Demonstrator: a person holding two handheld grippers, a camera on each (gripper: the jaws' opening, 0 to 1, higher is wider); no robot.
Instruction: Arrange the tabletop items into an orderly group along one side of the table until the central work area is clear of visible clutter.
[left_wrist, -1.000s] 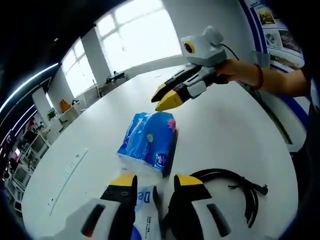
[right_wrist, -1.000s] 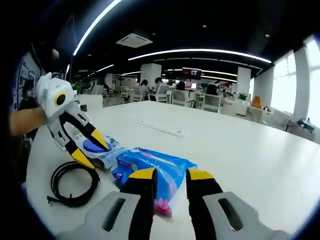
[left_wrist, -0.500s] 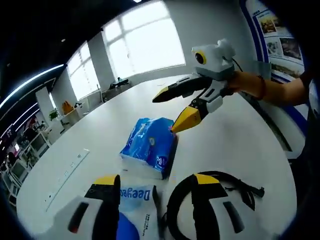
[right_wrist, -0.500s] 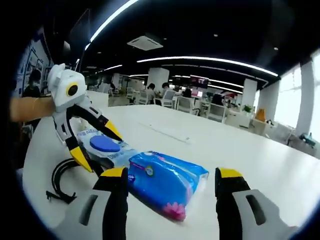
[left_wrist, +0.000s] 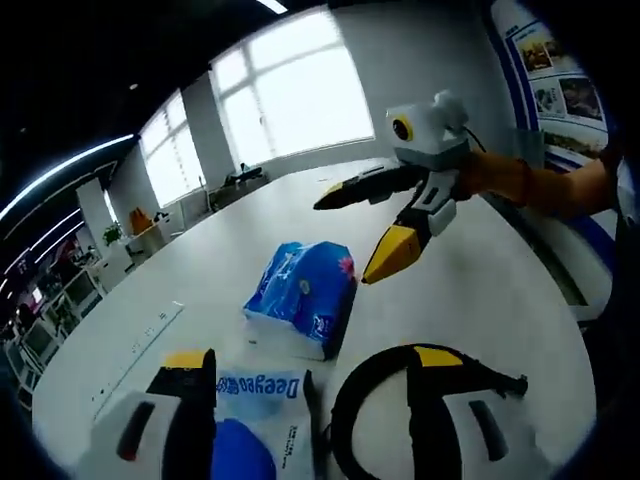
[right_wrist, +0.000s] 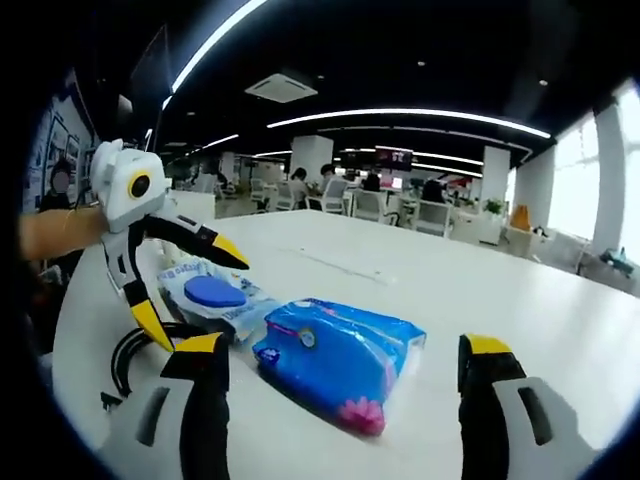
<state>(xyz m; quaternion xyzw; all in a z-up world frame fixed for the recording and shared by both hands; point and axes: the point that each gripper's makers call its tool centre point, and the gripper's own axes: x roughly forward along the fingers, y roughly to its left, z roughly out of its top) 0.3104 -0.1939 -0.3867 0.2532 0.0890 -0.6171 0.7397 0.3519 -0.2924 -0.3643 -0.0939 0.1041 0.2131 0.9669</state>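
White tabletop (right_wrist: 520, 300) in an open office. Blue tissue pack (right_wrist: 340, 355) lay mid-table, wipes pack (right_wrist: 215, 298) and black cable (left_wrist: 400, 372) just beside it. Both grippers, left (left_wrist: 312, 375) and right (right_wrist: 340, 365), had fingers apart, empty. I judged the pack soft, light, slippery; grip across its short sides.

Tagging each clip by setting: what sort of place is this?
Most likely an open-plan office. A large white table sits in front of rows of desks with seated people, under long ceiling light strips, with big windows along one wall.
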